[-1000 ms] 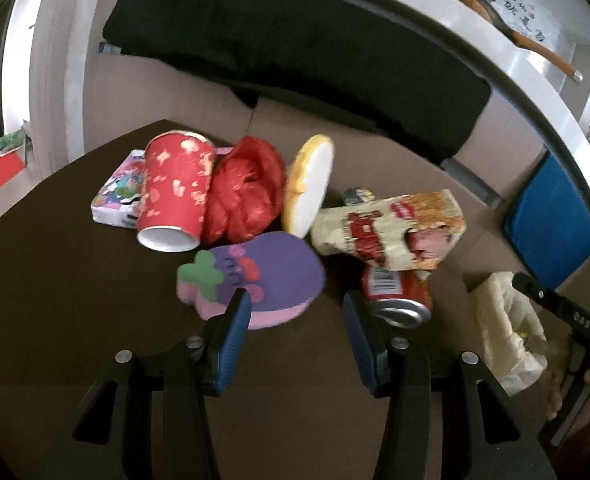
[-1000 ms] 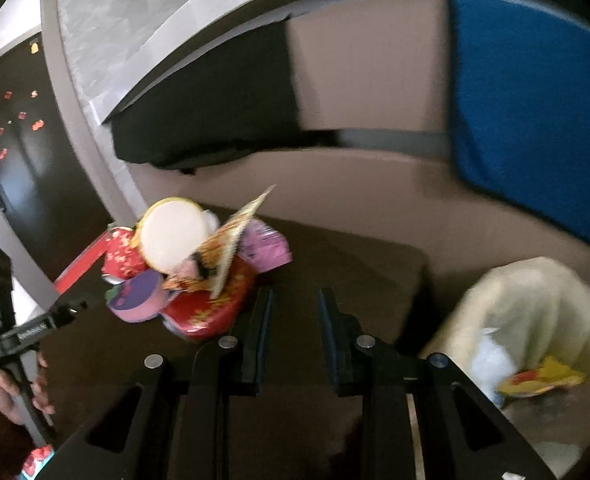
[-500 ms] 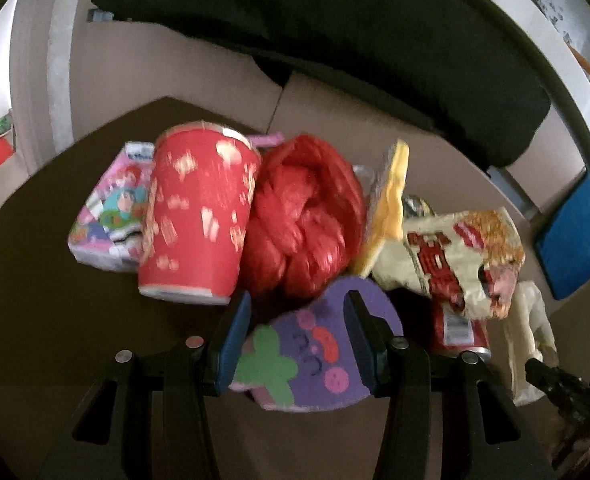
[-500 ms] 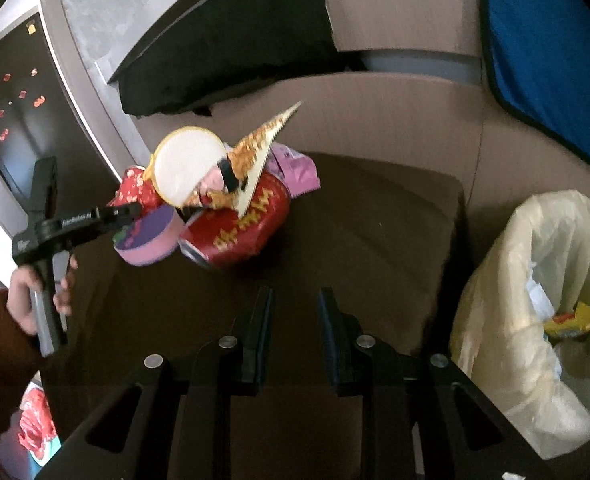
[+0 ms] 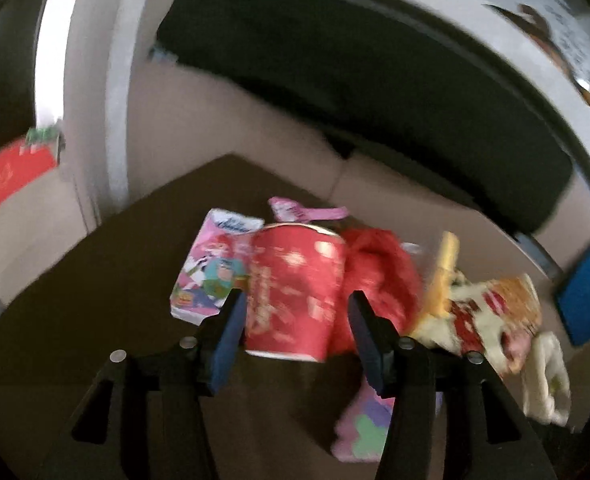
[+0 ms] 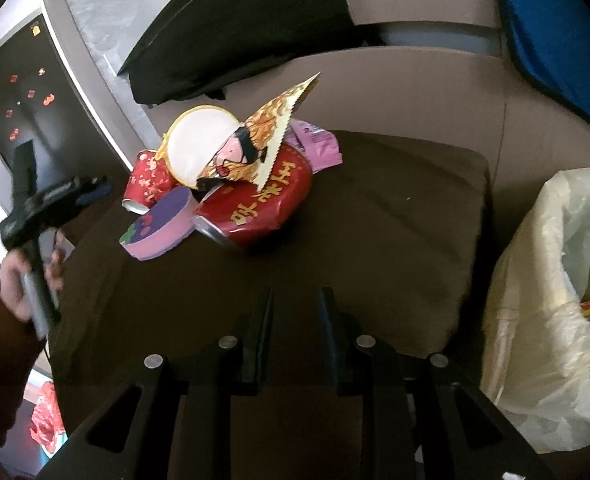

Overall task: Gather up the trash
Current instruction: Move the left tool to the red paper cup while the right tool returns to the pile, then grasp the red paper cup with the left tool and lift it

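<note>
Landmark: red paper cup with pale festive print [image 5: 295,296], lying on its side on the dark brown cushioned bench [image 6: 375,232], in a heap of litter.

Heap, relative to the cup:
- crumpled red plastic bag [image 5: 379,268], touching it on the right;
- pink cartoon-printed carton [image 5: 215,268], just beside it on the left;
- purple-and-pink foam eggplant shape [image 5: 363,428], in front, to the right;
- cream-and-red crinkled snack packet [image 5: 491,312], further right, past a tilted round yellow-rimmed lid [image 5: 443,276];
- dented red metal can with gold characters [image 6: 255,208], on the far side, under the packet.

Left gripper [image 5: 295,320]: fingers spread wide, one on each side of the cup; contact cannot be told through blur.

Right gripper [image 6: 295,320]: fingers nearly together, holding nothing, well apart from the cup.

Pale yellow plastic trash bag [image 6: 543,320]: mouth agape, beside the bench.

Step in hand: apparently lining up to pick the cup. Next move likely calls for a gentle squeeze, since thin paper crushes, then carrying it to the bag.
</note>
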`<act>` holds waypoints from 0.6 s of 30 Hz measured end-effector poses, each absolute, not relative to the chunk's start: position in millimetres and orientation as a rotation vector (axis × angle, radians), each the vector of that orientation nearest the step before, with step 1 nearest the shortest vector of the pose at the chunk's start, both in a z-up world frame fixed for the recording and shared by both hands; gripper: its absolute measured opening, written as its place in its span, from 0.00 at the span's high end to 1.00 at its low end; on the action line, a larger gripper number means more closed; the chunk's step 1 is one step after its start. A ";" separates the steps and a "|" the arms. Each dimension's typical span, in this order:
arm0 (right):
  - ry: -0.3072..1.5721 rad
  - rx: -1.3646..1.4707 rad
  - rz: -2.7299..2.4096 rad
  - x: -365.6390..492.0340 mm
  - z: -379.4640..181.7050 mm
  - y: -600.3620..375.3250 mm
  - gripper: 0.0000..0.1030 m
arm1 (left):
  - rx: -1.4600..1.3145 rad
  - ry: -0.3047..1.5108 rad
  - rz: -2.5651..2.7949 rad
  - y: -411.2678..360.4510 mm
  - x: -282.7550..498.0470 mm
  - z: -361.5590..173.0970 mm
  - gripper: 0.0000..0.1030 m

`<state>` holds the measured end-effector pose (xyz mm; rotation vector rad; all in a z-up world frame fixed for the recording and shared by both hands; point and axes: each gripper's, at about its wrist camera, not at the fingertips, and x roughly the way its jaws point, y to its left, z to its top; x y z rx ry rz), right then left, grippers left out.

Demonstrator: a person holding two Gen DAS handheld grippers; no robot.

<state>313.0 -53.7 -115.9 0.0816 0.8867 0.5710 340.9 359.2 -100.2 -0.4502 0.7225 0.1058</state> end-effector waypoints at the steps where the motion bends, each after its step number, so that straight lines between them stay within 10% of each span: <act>1: 0.887 0.081 0.573 312.0 -117.6 -52.3 0.78 | -0.470 0.735 0.112 363.6 346.5 -105.0 0.48; 18: 0.864 0.053 0.563 319.1 -111.6 -44.7 0.78 | -0.531 0.900 0.109 348.7 410.1 -133.2 0.41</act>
